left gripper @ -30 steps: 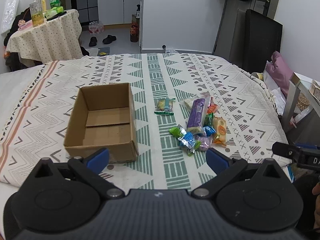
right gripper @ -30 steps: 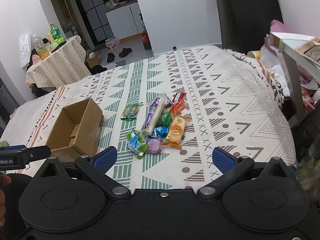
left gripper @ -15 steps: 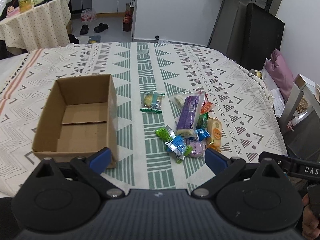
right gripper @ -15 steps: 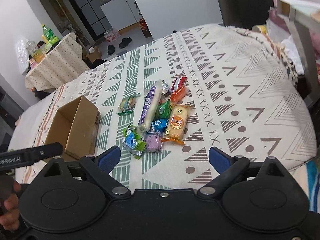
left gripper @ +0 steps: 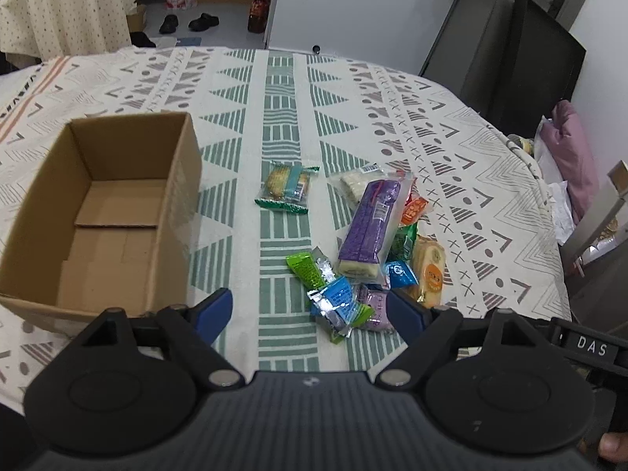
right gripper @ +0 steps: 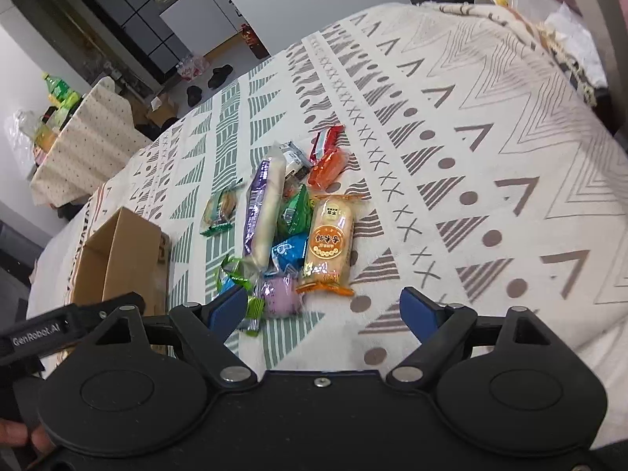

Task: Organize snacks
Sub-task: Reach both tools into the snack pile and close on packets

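An open, empty cardboard box [left gripper: 180,196] [right gripper: 117,251] stands at the left on the patterned bedspread [left gripper: 282,90]. To its right lies a pile of snacks: a long purple pack [left gripper: 369,227] [right gripper: 261,212], a yellow-orange cake [left gripper: 429,271] [right gripper: 329,243], a green cracker pack [left gripper: 286,188] set apart, and small wrappers. My left gripper [left gripper: 310,310] hovers over the pile's near edge with its jaws closing; a blue-green wrapper [left gripper: 337,306] lies below them, untouched. My right gripper [right gripper: 324,310] is closing too, above a small purple pouch [right gripper: 280,296].
A table with a dotted cloth [right gripper: 78,149] and bottles stands beyond the bed at the left. Shoes [left gripper: 188,22] lie on the floor. A black chair [left gripper: 522,62] and a pink cushion [left gripper: 573,149] are at the right. A hand [right gripper: 19,435] holds the left gripper's handle.
Both grippers have come down and forward toward the snack pile, which now looks larger and nearer. Both pairs of jaws have narrowed somewhat. No snack or box has moved.
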### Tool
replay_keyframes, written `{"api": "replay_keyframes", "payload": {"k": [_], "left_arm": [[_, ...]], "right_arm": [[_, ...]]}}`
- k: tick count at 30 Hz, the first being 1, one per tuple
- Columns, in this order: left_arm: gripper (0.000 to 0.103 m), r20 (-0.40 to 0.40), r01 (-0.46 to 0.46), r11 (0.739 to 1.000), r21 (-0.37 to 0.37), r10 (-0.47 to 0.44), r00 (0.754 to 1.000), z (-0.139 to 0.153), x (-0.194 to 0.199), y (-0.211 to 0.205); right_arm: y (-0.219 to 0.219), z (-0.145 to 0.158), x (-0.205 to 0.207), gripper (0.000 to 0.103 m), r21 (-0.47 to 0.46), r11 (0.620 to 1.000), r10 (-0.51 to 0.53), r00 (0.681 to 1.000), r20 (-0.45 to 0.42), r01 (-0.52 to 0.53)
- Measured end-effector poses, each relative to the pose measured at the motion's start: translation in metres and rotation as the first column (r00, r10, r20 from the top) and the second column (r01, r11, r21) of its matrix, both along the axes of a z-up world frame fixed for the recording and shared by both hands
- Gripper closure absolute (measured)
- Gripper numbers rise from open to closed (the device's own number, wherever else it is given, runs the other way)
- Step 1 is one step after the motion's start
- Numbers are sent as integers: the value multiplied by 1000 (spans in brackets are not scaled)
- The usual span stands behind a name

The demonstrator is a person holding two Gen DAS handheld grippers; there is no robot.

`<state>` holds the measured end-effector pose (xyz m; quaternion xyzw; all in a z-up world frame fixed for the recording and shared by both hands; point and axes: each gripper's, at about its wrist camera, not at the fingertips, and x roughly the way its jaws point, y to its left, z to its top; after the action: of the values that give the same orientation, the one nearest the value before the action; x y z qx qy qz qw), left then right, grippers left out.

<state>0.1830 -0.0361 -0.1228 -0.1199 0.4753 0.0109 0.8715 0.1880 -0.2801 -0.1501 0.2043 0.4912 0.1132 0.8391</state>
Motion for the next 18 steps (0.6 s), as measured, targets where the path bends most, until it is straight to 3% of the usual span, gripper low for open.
{"api": "replay_keyframes", "payload": {"k": [3, 9, 12, 18], "left_arm": [[34, -31, -1, 1000, -24, 0, 1000, -13, 10, -4], [37, -81, 14, 999, -51, -18, 997, -40, 29, -16], [43, -112, -1, 998, -70, -7, 994, -54, 38, -18], [43, -162, 0, 996, -86, -14, 987, -75, 52, -25]], "right_arm": [[-1, -10, 10, 19, 27, 1000, -9, 1000, -8, 9], [0, -30, 30, 34, 62, 998, -3, 999, -42, 5], [4, -38, 37, 35, 60, 998, 14, 999, -51, -11], [8, -51, 50, 46, 52, 999, 20, 998, -60, -17]]}}
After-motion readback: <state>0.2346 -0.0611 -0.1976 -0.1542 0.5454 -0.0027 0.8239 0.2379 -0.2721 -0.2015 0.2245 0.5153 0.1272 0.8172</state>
